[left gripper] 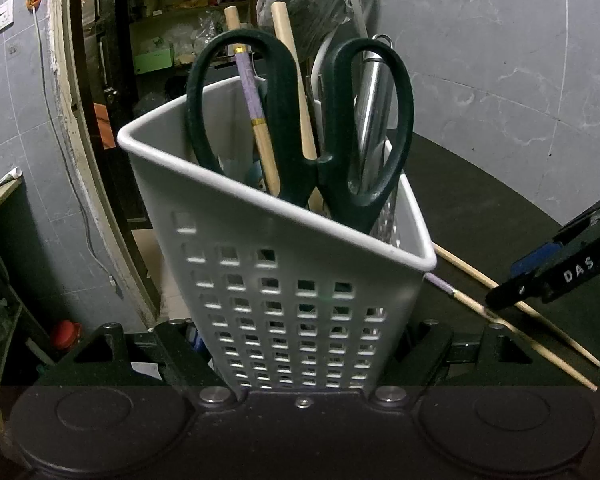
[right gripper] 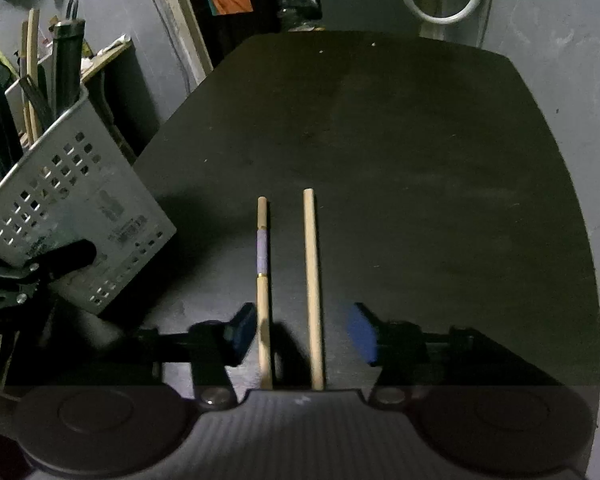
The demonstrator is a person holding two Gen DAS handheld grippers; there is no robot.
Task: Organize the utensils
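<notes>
Left gripper (left gripper: 300, 344) pitched gently downward, jaws clamped on both flanks of something wide held between them. Right gripper (right gripper: 306, 336) angled steeply down, jaws parted, blue pads (right gripper: 362, 334) spread well clear to either side, pressing on nothing. Seen from the left wrist, right gripper low at the right edge.

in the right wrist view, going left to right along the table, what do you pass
white perforated basket → chopstick with the purple band → plain wooden chopstick → bare dark table
</notes>
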